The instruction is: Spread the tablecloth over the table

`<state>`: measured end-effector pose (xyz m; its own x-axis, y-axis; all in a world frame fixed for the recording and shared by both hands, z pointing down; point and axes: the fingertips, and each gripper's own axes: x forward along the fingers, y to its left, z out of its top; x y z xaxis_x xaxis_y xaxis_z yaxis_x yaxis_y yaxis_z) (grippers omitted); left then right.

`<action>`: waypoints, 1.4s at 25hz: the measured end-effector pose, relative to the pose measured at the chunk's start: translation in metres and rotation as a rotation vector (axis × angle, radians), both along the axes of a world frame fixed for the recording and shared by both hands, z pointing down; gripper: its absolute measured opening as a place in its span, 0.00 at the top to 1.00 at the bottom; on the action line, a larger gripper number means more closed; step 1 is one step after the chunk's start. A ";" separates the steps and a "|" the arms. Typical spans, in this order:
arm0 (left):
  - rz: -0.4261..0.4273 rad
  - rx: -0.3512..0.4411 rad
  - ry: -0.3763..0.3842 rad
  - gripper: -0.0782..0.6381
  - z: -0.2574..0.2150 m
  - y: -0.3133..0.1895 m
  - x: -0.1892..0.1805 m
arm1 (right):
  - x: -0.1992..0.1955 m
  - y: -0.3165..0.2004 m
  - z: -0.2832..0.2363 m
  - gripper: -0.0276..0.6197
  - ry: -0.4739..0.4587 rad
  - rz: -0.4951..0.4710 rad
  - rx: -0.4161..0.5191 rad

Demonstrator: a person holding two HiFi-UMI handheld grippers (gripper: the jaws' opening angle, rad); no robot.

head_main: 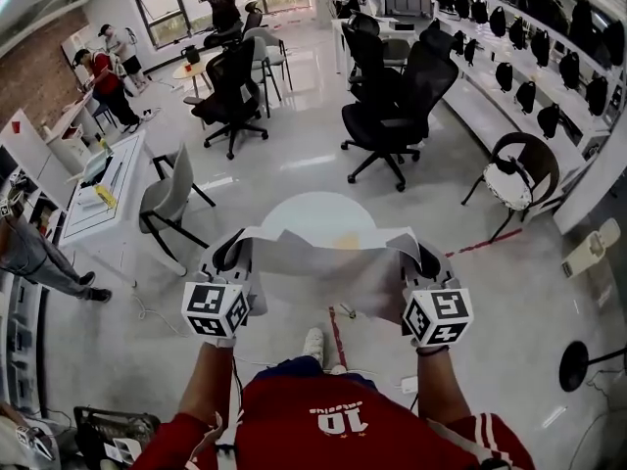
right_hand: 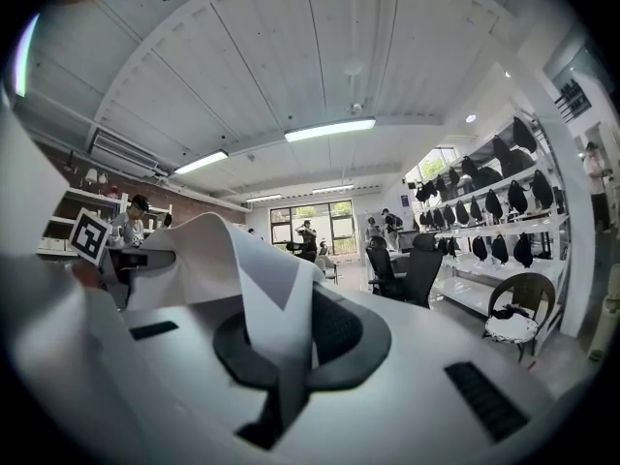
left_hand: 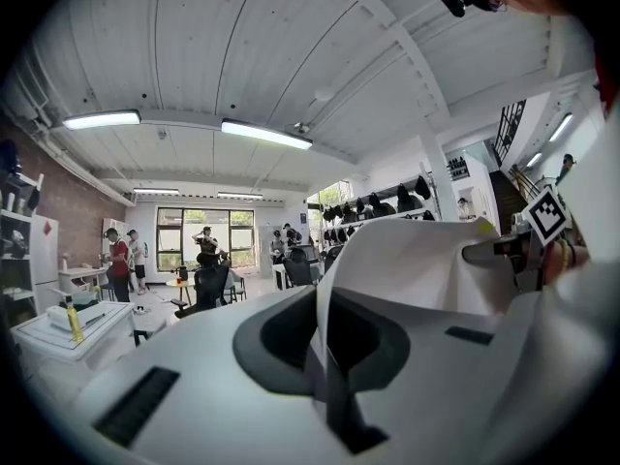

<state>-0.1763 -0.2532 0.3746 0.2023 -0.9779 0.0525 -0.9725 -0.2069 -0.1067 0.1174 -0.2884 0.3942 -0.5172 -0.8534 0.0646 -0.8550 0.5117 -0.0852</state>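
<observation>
Left gripper [head_main: 233, 256], right gripper [head_main: 423, 260] each clamp tablecloth [head_main: 328, 267] edge; thin pinch may slip; cloth lands crooked on table [head_main: 315, 209].

Bright workroom with a glossy pale floor [head_main: 294, 160]. Black office chairs [head_main: 392, 106] cluster mid-room; a grey chair [head_main: 168, 199] sits beside a long white table [head_main: 132, 169] at left. Dark items [head_main: 527, 96] line wall shelves [head_main: 485, 116] at right. People [head_main: 223, 8] stand near the far windows [head_main: 167, 3].

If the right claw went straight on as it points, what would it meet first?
Probably nothing near: shut on the tablecloth, the right claw points level, seemingly over the round table; black chairs stand far ahead.
</observation>
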 end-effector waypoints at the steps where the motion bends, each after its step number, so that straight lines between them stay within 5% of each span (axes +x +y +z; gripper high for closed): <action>1: -0.001 0.006 0.002 0.88 -0.003 -0.004 -0.001 | -0.001 -0.005 -0.003 0.93 0.003 0.000 0.003; 17: 0.026 0.038 0.019 0.88 -0.021 -0.093 -0.008 | -0.007 -0.083 -0.018 0.93 0.023 0.026 -0.005; 35: 0.081 0.119 0.007 0.88 -0.060 -0.239 -0.048 | -0.047 -0.210 -0.056 0.93 0.043 0.086 0.096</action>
<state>-0.2239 -0.4917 0.3146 0.2808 -0.9576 -0.0642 -0.9540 -0.2711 -0.1285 0.0702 -0.4982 0.3381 -0.4401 -0.8980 0.0009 -0.8980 0.4401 -0.0021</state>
